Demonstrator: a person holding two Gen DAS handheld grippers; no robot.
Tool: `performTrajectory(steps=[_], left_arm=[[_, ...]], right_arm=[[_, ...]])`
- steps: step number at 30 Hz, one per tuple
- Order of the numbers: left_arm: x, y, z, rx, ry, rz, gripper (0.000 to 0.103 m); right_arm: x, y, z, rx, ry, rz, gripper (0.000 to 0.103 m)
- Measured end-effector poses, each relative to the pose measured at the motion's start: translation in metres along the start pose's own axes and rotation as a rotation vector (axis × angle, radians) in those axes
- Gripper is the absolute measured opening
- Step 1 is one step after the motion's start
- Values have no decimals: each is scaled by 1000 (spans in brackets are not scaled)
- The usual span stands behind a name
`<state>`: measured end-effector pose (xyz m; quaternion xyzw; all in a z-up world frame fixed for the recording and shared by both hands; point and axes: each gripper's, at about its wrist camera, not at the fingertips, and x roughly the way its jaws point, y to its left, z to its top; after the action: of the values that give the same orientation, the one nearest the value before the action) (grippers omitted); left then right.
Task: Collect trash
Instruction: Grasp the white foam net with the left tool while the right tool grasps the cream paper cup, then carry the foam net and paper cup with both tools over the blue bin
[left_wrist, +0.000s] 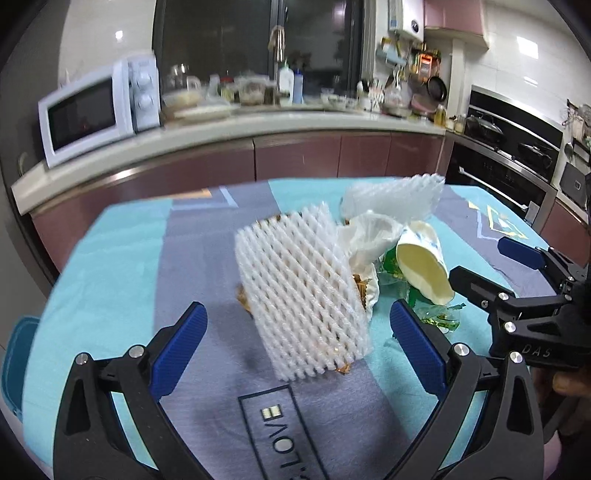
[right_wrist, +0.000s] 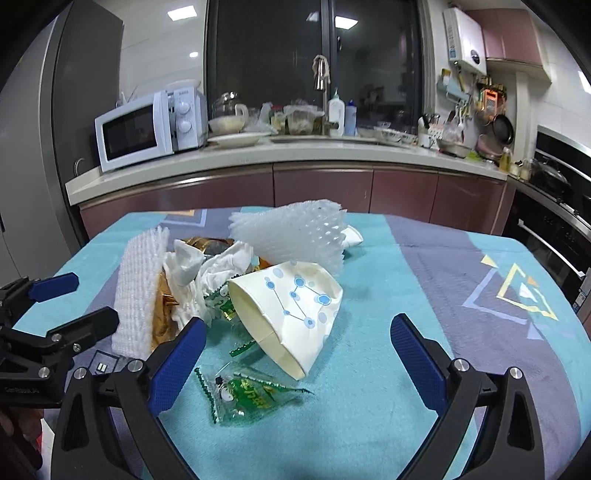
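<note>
Kitchen tablecloth (right_wrist: 388, 424) bears foam netting (left_wrist: 303, 295) fronting tissue (right_wrist: 218, 269) and paper cup (right_wrist: 291, 314) (both grippers' jaws apart).

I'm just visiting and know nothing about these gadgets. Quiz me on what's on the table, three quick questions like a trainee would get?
1. True or false: the paper cup stands upright.
2. Which lies nearest the right gripper: A) the green wrapper, B) the microwave, C) the tissue?
3. Fill in: both grippers' jaws are ____.

Key
1. False; it lies crushed on its side, among the foam nets.
2. A.
3. Open; the left gripper holds nothing either.
</note>
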<state>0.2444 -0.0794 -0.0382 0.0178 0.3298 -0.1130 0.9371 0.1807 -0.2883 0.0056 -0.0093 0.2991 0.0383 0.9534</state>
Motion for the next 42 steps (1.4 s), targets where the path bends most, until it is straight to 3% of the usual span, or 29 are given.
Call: performTrajectory(steps=[7,15,22,24,26,27,29,33,34,42], left_arm=[[34,0,5,-49,76,-21,97],[45,13,0,-112,104,-65,96],[49,22,-4,-143,111,-73,74],[44,23,-6,-151,101,-73,73],[43,24,-7,-153,91,-70,64],[42,25,-9,-154,89,-69,61],[41,25,-12,-154,90,-72,42],[37,30,-13,-166,77,-69,25],[36,32,-13,-168,74,-68,21],[13,45,-15,-199,29,-63,15]], right_arm=[[22,4,6,-23,60,29,96],[43,9,6,-43,121,26,94],[50,5,5,-32,143,36,68],[49,5,4,-35,142,41,59],[50,4,3,-33,144,42,45],[49,3,3,-35,143,38,42],[48,3,3,-33,140,43,31],[45,1,1,-36,137,54,15],[45,0,0,-32,140,60,3],[32,-1,3,-32,120,63,2]])
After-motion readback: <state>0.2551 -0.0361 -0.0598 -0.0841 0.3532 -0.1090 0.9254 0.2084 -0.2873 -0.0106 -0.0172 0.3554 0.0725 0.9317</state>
